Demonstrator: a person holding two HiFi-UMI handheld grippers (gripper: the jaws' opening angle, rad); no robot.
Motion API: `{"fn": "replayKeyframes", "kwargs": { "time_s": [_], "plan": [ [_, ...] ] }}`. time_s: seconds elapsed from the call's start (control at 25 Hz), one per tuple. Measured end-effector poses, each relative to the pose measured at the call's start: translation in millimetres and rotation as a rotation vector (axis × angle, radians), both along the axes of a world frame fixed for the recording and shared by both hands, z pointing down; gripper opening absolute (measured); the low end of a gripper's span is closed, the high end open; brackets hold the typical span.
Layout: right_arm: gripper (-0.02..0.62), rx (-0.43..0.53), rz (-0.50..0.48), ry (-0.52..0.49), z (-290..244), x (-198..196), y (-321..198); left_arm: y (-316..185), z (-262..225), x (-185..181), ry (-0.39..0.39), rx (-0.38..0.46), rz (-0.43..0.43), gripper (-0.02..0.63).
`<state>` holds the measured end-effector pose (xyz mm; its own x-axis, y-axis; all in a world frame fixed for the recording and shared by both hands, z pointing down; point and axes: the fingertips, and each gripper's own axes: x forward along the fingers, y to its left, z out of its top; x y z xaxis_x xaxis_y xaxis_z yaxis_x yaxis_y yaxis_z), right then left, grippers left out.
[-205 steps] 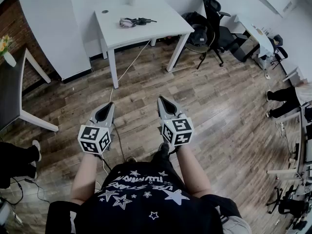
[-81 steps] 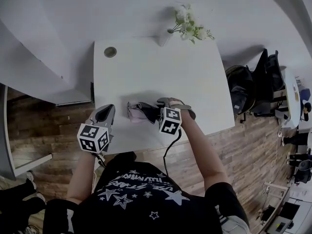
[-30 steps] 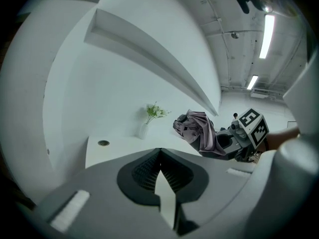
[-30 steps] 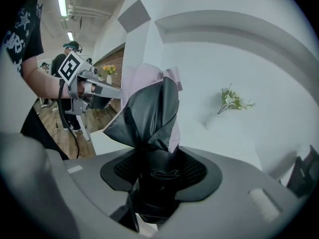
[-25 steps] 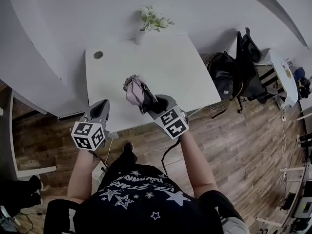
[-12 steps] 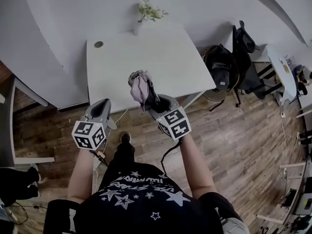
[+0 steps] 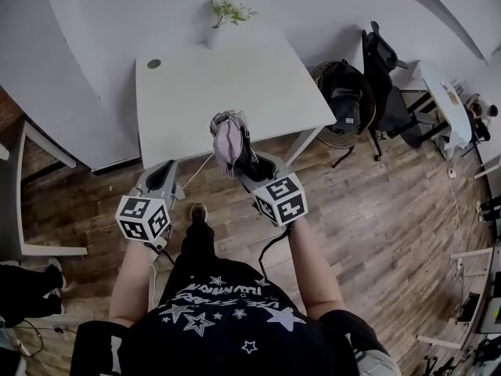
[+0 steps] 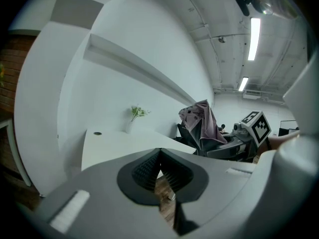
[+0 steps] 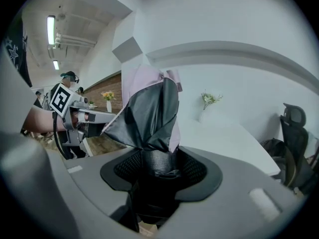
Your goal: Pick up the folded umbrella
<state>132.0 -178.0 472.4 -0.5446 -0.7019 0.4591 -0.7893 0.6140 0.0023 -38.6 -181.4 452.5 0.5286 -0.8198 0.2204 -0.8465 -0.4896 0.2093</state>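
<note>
A: Right gripper [image 7: 247,160] status?
B: Clamped on the umbrella [image 7: 228,138]. In its own view both pads [image 9: 194,170] press the umbrella's dark lower end, and fabric bunches out above the jaws.
A: Where's the umbrella relative to the table [image 7: 266,84]?
B: Off it. Head view shows it in the air over the table's near edge, sticking roughly upright out of the jaws. Pinkish-grey fabric on top, in loose folds.
A: Left gripper [image 7: 165,171]?
B: Clenched on nothing. The pads [image 8: 145,172] meet at the tips, with only floor [image 7: 376,210] visible behind them. It's low on the person's left, near the table's near-left corner and apart from the umbrella.
A: Does the left gripper view catch the grab?
B: Yes. The umbrella is right of centre, with the right gripper and its marker cube beneath it.
A: Anything on the table?
B: A vase of white flowers [image 7: 221,12] at the far edge by the wall. There's a round cable hole [image 7: 153,63] at the far left.
A: Surroundings?
B: Wood floor. An office chair [image 7: 381,69] sits right of the table, with a dark bag [image 7: 344,100] between them.
</note>
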Motion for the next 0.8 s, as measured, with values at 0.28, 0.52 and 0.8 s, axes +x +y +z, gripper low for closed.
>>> {"fn": "replayKeyframes", "kwargs": {
  "time_s": [0.28, 0.52, 0.8],
  "plan": [
    [0.229, 0.005, 0.029, -0.005, -1, 8, 31, 28, -2, 6, -0.001, 0.007, 0.021, 0.003],
    [0.229, 0.001, 0.054, -0.013, 3, 16, 56, 51, 3, 11, -0.001, 0.001, 0.031, 0.003],
    [0.23, -0.011, 0.07, -0.031, 8, 15, 72, 65, 9, 12, 0.001, -0.009, 0.041, 0.003]
  ]
}}
